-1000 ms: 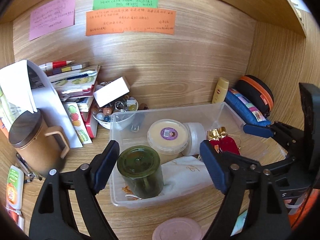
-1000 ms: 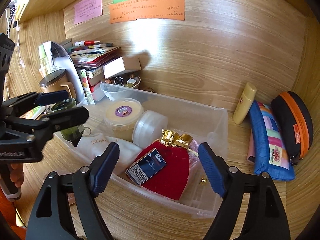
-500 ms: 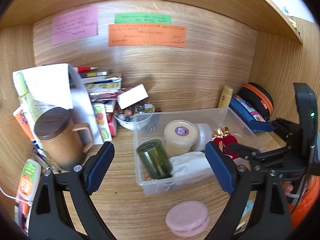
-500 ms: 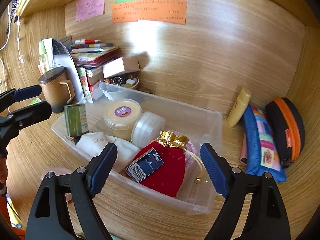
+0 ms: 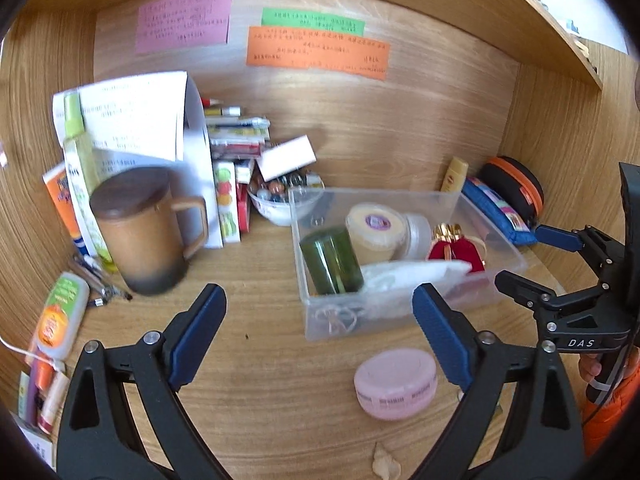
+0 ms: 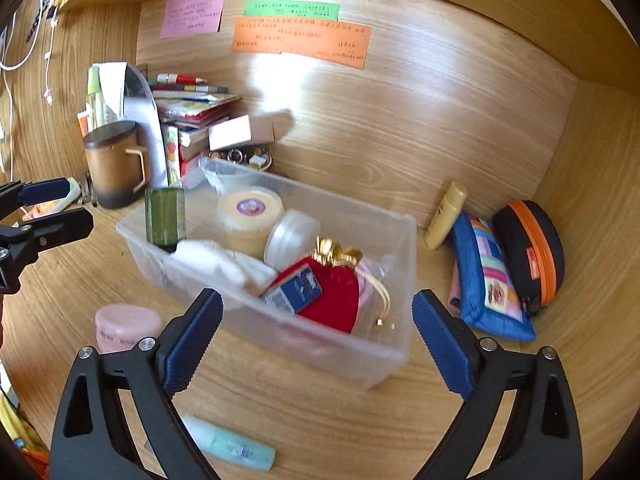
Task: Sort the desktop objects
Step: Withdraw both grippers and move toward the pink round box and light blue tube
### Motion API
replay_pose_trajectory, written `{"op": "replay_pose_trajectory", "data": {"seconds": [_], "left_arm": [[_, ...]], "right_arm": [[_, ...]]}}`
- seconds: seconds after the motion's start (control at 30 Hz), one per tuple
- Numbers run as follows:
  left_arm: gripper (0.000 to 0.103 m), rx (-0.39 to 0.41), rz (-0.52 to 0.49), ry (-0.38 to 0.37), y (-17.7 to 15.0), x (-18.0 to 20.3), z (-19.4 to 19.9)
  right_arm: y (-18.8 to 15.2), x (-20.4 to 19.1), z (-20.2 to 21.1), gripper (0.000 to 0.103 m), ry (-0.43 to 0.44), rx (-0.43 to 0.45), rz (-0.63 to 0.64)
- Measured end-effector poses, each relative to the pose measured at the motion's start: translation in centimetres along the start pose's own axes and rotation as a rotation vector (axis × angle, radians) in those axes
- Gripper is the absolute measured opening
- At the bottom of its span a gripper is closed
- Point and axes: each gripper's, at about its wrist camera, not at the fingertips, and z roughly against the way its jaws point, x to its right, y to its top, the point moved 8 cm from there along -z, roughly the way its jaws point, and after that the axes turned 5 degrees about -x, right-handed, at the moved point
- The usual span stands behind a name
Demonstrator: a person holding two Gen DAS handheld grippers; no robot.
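Probably next is the pink jar (image 5: pixel 395 384), on the tabletop (image 5: pixel 264 360) just inside the left gripper's (image 5: pixel 320 332) right jaw; both grippers' jaws gape empty, right gripper (image 6: pixel 316 332) farther off.

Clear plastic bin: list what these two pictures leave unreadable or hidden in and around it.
- Wall notes, e.g. the orange note: writing too small in both views.
- Clear plastic bin floor: covered by the white cloth and red pouch.
- Small blue box: label blurred, right wrist view.
- Pink jar: side print blurred; partly behind the right gripper finger in its own view.
- Pale green tube: label blurred.
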Motion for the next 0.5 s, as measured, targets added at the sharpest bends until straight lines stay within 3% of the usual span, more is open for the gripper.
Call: {"op": "replay_pose_trajectory", "data": {"seconds": [0.2,0.5], "left_arm": [[0.095,-0.047,-0.007,-0.042,-2.2,0.9,-0.8],[0.095,-0.128,-0.009,-0.097,-5.1,2.7,-2.2]], "right_arm": [[-2.7,-0.8,0.2,0.095,-0.017,-0.042,-0.016],[-6.7,-2.2,-1.4,0.095,0.029,-0.16,-0.042]]}}
